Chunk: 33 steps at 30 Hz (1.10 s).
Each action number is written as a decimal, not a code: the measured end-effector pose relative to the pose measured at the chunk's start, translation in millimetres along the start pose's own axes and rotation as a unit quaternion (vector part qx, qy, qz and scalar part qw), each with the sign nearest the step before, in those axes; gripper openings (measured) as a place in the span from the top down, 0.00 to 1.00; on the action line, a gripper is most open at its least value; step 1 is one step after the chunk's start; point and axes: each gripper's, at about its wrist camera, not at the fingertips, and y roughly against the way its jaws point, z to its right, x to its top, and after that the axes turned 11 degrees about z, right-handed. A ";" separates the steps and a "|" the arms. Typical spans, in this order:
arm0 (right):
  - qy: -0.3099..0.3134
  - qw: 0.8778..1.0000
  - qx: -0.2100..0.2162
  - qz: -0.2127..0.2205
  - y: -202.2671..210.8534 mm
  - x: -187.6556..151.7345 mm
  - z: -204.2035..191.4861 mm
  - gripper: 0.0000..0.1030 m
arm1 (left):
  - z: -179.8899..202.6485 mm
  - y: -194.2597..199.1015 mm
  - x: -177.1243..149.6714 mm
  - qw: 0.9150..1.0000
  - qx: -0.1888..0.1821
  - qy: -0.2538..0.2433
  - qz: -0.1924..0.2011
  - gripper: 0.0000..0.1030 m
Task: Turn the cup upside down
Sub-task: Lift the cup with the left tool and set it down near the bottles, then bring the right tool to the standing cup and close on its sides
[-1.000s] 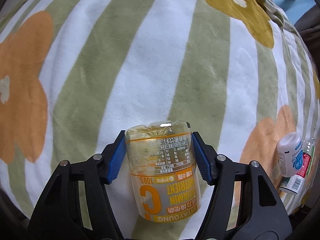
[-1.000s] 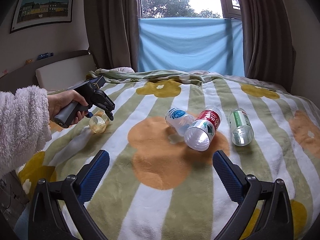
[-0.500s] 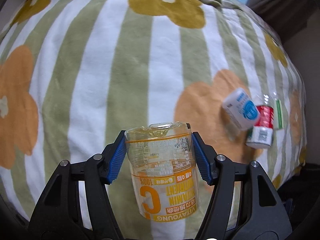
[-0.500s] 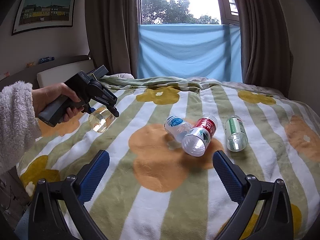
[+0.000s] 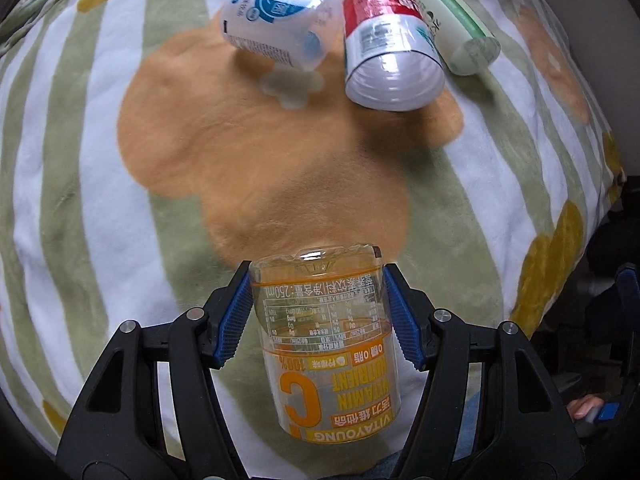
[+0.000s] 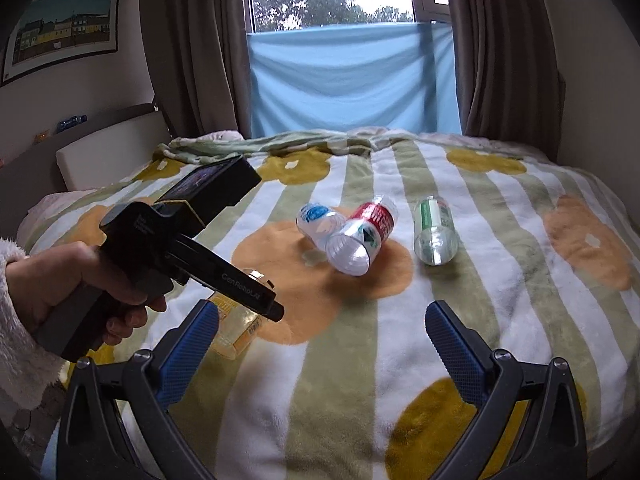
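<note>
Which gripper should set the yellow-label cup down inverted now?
Left. The left gripper already clamps the yellow-label cup between its fingers above the blanket. The right gripper is open and empty.

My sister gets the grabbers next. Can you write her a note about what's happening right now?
Left gripper: shut on the orange-label cup, held in the air above the blanket.
Right gripper: open, holding nothing.
Three other cups lie on their sides further along the bed: blue-label, red-label, green-label.
Done: cup picked up.
Left: set it down upside down on the blanket, then let go.
</note>
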 end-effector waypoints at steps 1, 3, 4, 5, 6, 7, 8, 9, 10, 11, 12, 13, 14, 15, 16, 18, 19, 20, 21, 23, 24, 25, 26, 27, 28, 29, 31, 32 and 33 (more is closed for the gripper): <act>-0.003 1.000 0.002 -0.012 -3.4 -3.2 0.8 0.00 | 2.4 -2.1 -1.9 1.000 0.004 -0.004 0.001 0.42; -0.012 0.999 0.006 -0.031 -7.9 -10.3 3.1 0.00 | 5.7 -5.4 -5.4 1.000 0.011 -0.011 0.001 0.42; -0.017 0.999 0.007 -0.035 -9.1 -12.8 4.2 0.00 | 6.9 -7.0 -7.1 1.000 0.013 -0.013 0.000 0.42; -0.022 0.999 0.009 -0.036 -9.6 -14.8 5.1 0.00 | 7.6 -8.3 -8.8 1.000 0.012 -0.013 -0.001 0.41; -0.025 0.999 0.010 -0.038 -9.5 -16.2 5.6 0.00 | 7.6 -9.3 -10.1 1.000 0.010 -0.010 -0.001 0.42; -0.026 0.999 0.010 -0.039 -9.1 -17.0 5.5 0.00 | 7.2 -9.7 -11.1 1.000 0.010 -0.006 -0.001 0.41; -0.026 0.999 0.010 -0.039 -8.7 -17.3 5.3 0.00 | 6.9 -9.4 -11.5 1.000 0.011 -0.004 0.002 0.41; -0.025 0.999 0.010 -0.038 -8.8 -17.3 5.5 0.00 | 6.6 -9.2 -11.7 1.000 0.010 -0.003 0.003 0.40; -0.025 0.999 0.010 -0.038 -8.5 -17.5 5.5 0.00 | 6.6 -9.1 -11.8 1.000 0.012 -0.001 0.002 0.36; -0.026 0.999 0.010 -0.039 -8.9 -17.2 5.5 0.00 | 7.0 -8.9 -11.9 1.000 0.017 -0.002 0.001 0.32; -0.026 0.999 0.010 -0.040 -8.5 -17.5 5.6 0.00 | 7.4 -7.3 -12.3 1.000 0.023 -0.002 0.003 0.19; -0.027 0.999 0.011 -0.041 -8.1 -17.4 6.1 0.00 | 7.8 -5.0 -12.7 1.000 0.026 -0.003 0.007 0.04; -0.029 0.999 0.011 -0.042 -7.4 -16.8 6.5 0.00 | 8.2 -1.5 -13.2 1.000 0.025 -0.003 0.013 0.00; -0.031 0.999 0.011 -0.042 -6.1 -16.1 7.4 0.00 | 8.2 3.2 -13.7 1.000 0.022 -0.003 0.020 0.00; -0.034 0.998 0.012 -0.044 -5.2 -15.0 8.5 0.00 | 7.5 8.1 -13.4 0.999 0.022 -0.001 0.025 0.00; -0.038 0.998 0.015 -0.046 -2.6 -11.7 10.9 0.00 | 5.5 21.9 -13.0 0.999 0.021 0.000 0.043 0.00; -0.041 0.998 0.017 -0.046 -1.0 -9.3 12.1 0.00 | 3.8 31.4 -13.1 0.998 0.019 0.000 0.056 0.00; -0.044 0.998 0.021 -0.046 0.7 -5.8 14.0 0.00 | 1.5 42.9 -14.2 0.997 0.019 -0.001 0.069 0.00; -0.047 0.997 0.028 -0.047 2.4 -1.3 15.3 0.00 | 0.7 55.1 -17.0 0.996 0.020 0.000 0.088 0.00; -0.046 0.996 0.045 -0.057 3.0 10.1 17.4 0.00 | -5.6 84.3 -23.4 0.990 0.014 0.003 0.141 0.00; -0.050 0.995 0.060 -0.064 1.6 15.8 18.1 0.00 | -7.7 93.9 -18.5 0.987 0.013 0.002 0.162 0.00; -0.058 0.992 0.080 -0.075 -1.1 22.8 18.7 0.00 | -4.8 101.7 -15.0 0.984 0.020 0.001 0.177 0.00; -0.067 0.989 0.097 -0.087 -4.5 30.1 19.4 0.00 | -6.9 112.3 -19.2 0.982 0.031 -0.001 0.188 0.00; -0.072 0.986 0.113 -0.100 -9.0 38.0 19.4 0.00 | -7.2 118.7 -21.7 0.979 0.044 -0.001 0.197 0.00; -0.072 0.983 0.123 -0.111 -14.3 45.6 19.0 0.00 | -7.9 125.2 -26.8 0.976 0.057 0.000 0.209 0.00; -0.071 0.982 0.129 -0.119 -18.9 51.7 17.9 0.00 | -12.0 134.0 -32.6 0.973 0.066 0.003 0.220 0.00; -0.073 0.978 0.136 -0.143 -33.7 62.9 15.7 0.00 | -20.0 146.6 -49.6 0.968 0.079 0.011 0.237 0.00; -0.078 0.975 0.142 -0.155 -41.1 65.7 14.3 0.00 | -23.5 151.0 -56.6 0.966 0.089 0.014 0.244 0.00; -0.089 0.969 0.151 -0.172 -51.8 67.8 12.9 0.00 | -28.3 153.6 -64.0 0.963 0.096 0.018 0.249 0.00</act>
